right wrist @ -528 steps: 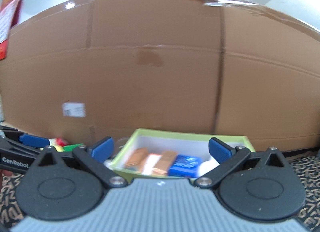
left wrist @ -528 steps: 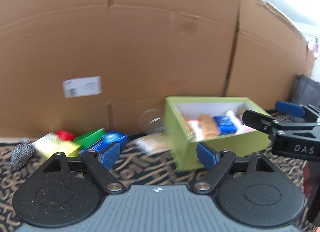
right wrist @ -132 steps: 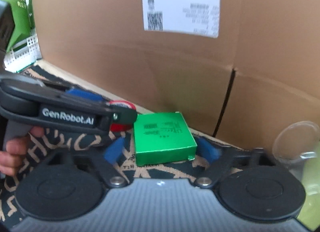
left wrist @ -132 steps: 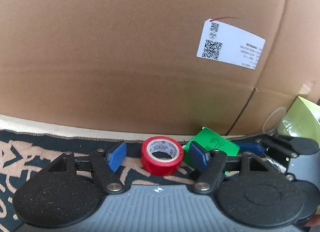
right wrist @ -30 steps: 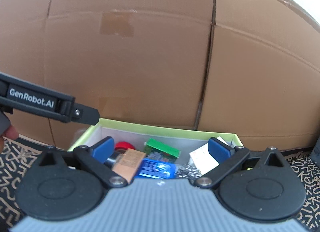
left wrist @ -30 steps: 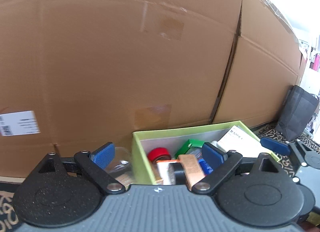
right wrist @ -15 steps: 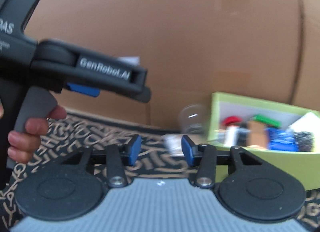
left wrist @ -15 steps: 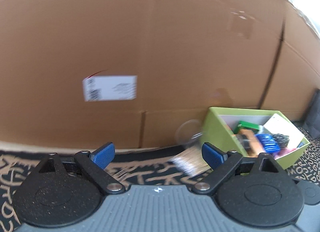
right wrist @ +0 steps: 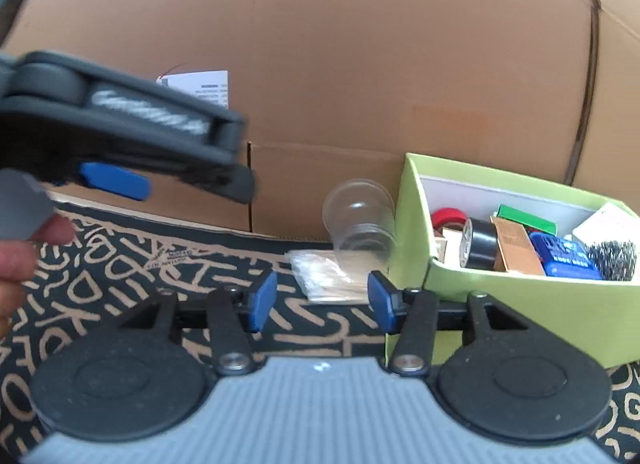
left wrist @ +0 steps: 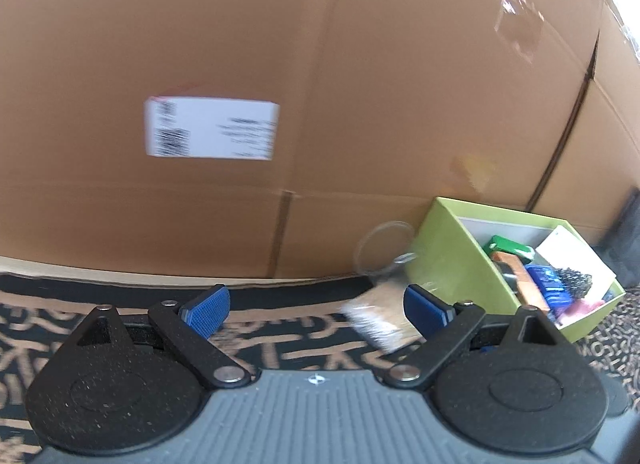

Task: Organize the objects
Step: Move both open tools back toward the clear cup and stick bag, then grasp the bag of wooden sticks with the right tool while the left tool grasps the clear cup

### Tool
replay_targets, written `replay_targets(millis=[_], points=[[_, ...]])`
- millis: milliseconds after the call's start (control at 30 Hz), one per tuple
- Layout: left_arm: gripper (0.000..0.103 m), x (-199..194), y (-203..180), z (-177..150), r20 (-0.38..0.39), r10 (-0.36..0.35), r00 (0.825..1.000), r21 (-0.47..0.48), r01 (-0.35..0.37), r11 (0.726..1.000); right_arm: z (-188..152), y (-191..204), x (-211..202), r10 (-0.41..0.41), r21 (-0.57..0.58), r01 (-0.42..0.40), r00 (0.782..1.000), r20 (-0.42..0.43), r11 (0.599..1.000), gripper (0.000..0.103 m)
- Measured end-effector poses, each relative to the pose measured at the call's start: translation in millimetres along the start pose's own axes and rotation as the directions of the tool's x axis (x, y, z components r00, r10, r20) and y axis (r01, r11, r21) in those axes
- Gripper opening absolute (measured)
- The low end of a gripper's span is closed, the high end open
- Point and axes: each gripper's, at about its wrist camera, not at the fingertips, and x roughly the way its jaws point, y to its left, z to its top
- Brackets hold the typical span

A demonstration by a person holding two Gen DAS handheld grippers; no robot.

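My right gripper (right wrist: pixel 322 302) hovers low over the patterned mat (right wrist: pixel 120 284), its jaws half apart and opening, with nothing pressed between the pads. A clear packet of thin sticks (right wrist: pixel 328 276) lies on the mat just ahead of the gap. Behind it a clear plastic cup (right wrist: pixel 360 220) lies on its side against the green box (right wrist: pixel 500 300). The box holds red tape (right wrist: pixel 450 218), black tape (right wrist: pixel 478 242), a blue packet (right wrist: pixel 564 250) and steel wool (right wrist: pixel 612 256). My left gripper (left wrist: pixel 316 310) is open wide and empty, left of the packet (left wrist: pixel 376 320).
A tall cardboard wall (left wrist: pixel 320 64) with a white label (left wrist: pixel 212 128) closes off the back. The left gripper's housing (right wrist: pixel 120 120) and a person's hand (right wrist: pixel 24 248) fill the upper left of the right wrist view. The green box (left wrist: pixel 452 256) stands at the right.
Both views have swung left, away from the green box, and down toward the mat and packet. The right jaws closed from wide to half, then widened slightly. The left jaws stayed wide.
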Motion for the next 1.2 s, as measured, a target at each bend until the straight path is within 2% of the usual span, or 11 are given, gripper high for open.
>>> replay_targets(millis=[167, 333, 467, 533, 567, 600, 667, 867, 1033, 1133, 1200], points=[[0.097, 28.7, -26.0, 1.8, -0.034, -0.036, 0.999, 0.016, 0.037, 0.999, -3.9, -20.1, -3.8, -0.068, 0.024, 0.068, 0.998, -0.016, 0.997, 0.046], [0.097, 56.5, -47.5, 4.3, -0.06, -0.047, 0.997, 0.018, 0.048, 0.999, -9.7, -42.4, -10.2, -0.08, 0.046, 0.08, 0.997, -0.008, 0.996, 0.047], [0.096, 77.6, -59.0, 6.1, -0.079, -0.037, 0.996, 0.038, 0.04, 0.998, -10.6, -49.0, -13.2, -0.084, 0.058, 0.084, 0.996, -0.003, 0.995, 0.054], [0.082, 86.7, -57.3, 6.5, -0.095, -0.038, 0.995, 0.044, 0.042, 0.998, -9.1, -51.2, -8.7, -0.076, 0.057, 0.076, 0.997, -0.008, 0.995, 0.061], [0.06, 90.7, -54.3, 6.2, -0.115, -0.048, 0.992, 0.042, 0.054, 0.998, -9.4, -48.4, -7.5, -0.067, 0.057, 0.068, 0.998, -0.013, 0.996, 0.068], [0.061, 93.0, -49.3, 5.8, -0.133, -0.076, 0.988, 0.03, 0.081, 0.996, -10.9, -45.7, -5.8, -0.056, 0.057, 0.057, 0.998, -0.015, 0.997, 0.076], [0.06, 88.8, -39.3, 4.4, -0.121, -0.098, 0.988, 0.01, 0.1, 0.995, -10.8, -36.9, -4.5, -0.047, 0.035, 0.047, 0.999, -0.007, 0.998, 0.085], [0.059, 56.0, -13.3, 2.4, -0.074, -0.067, 0.995, 0.088, 0.074, 0.993, -4.0, -5.7, 5.6, 0.031, -0.066, -0.031, 0.999, -0.007, 0.997, 0.086], [0.059, 29.4, 16.1, -0.8, -0.062, -0.044, 0.997, 0.123, 0.052, 0.991, 13.8, 3.7, 38.6, 0.073, -0.085, -0.075, 0.997, -0.032, 0.994, 0.103], [0.059, 19.2, 27.9, -3.1, -0.054, -0.01, 0.998, 0.127, 0.017, 0.992, 27.6, 3.3, 70.8, 0.084, -0.09, -0.093, 0.992, -0.098, 0.992, 0.103], [0.059, 17.8, 37.0, -4.5, -0.064, -0.013, 0.998, 0.112, 0.02, 0.993, 33.7, 5.1, 91.5, 0.074, -0.11, -0.091, 0.986, -0.146, 0.99, 0.103]])
